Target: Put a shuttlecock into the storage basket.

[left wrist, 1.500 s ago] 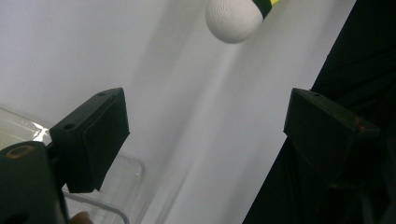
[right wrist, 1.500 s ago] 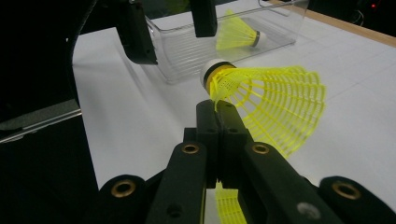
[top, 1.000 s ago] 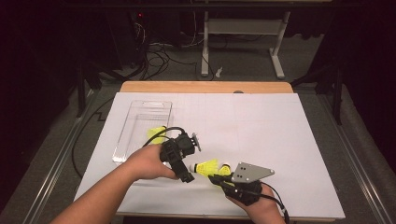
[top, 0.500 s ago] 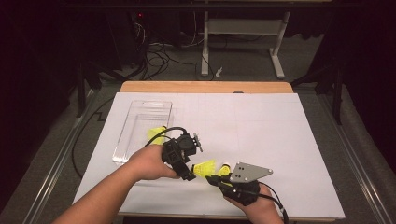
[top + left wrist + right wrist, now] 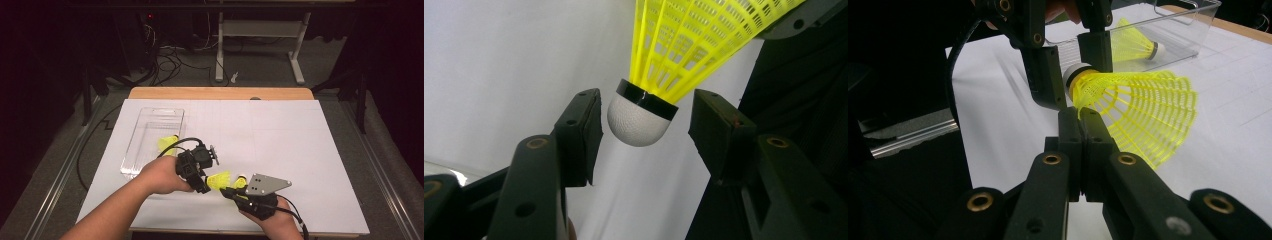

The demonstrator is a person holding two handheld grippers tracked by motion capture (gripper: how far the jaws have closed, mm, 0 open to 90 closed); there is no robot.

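A yellow plastic shuttlecock (image 5: 220, 179) with a white cork (image 5: 639, 117) hangs just above the white table sheet near the front edge. My right gripper (image 5: 1082, 117) is shut on the edge of its mesh skirt (image 5: 1133, 105) and holds it level. My left gripper (image 5: 646, 135) reaches in from the left with a jaw on either side of the cork. Its jaws have just been closing, and a small gap shows between each pad (image 5: 584, 130) and the cork. From above, the left gripper (image 5: 206, 184) and right gripper (image 5: 229, 190) meet tip to tip.
A clear plastic box (image 5: 150, 135) lies on the left of the white sheet (image 5: 280, 140) and holds a second yellow shuttlecock (image 5: 167, 142). The box is just behind the left gripper (image 5: 1075, 65). The table's wooden far edge (image 5: 220, 93) borders a dark floor with cables.
Both hands have stayed in place. The left gripper's jaws have drawn closer together around the shuttlecock's cork.
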